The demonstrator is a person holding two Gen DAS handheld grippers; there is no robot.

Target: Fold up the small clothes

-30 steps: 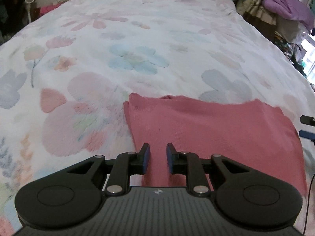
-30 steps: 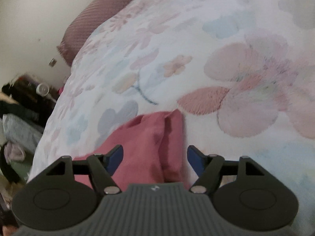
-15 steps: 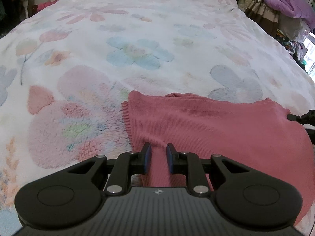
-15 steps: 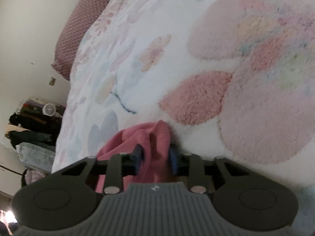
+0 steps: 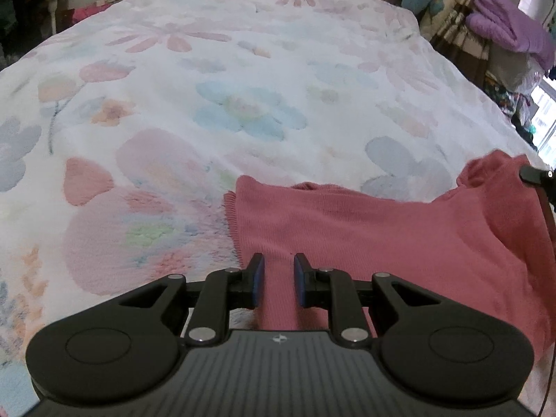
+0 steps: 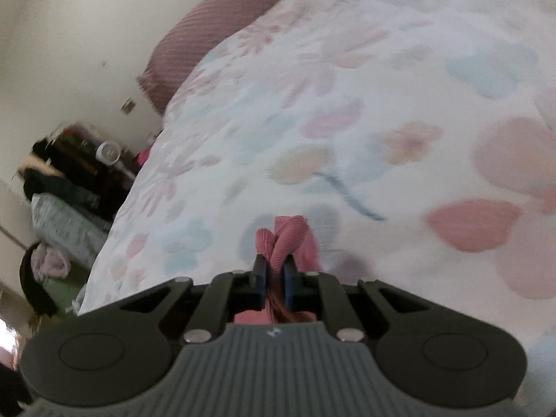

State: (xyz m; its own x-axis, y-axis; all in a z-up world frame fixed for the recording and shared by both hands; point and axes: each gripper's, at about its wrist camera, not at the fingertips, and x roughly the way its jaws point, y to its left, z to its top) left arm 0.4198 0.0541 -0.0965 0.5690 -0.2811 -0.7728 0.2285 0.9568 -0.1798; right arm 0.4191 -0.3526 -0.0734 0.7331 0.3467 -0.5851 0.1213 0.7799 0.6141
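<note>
Lying on a floral blanket [image 5: 243, 80] spread over the bed, a pink knitted garment [image 5: 365, 229] is seen in the left wrist view, its ribbed left edge running away from the camera and its body spread flat toward the right. At the far right of that view one corner of the garment is lifted off the blanket and bunched, with part of a black gripper frame visible just beside it at the picture's edge. The left gripper [image 5: 278, 283] is held over the near edge of the garment; a strip of the pink fabric passes between its blue-padded fingers [image 5: 258, 281], and the jaws are set narrowly apart. Whether the pads actually press on the cloth cannot be told from this view.

In the right wrist view the right gripper [image 6: 274, 279] is closed on a fold of the same garment [image 6: 286, 239], a ribbed bunch of which stands up just beyond the fingertips. Its jaws have just been closing, with the fabric between them. This view is blurred. A dusky pink pillow [image 6: 205, 34] is seen at the far end of the bed against a pale wall, and dark clutter is piled on the floor to the left. In the left wrist view a purple towel [image 5: 510, 27] is draped at the far right.
</note>
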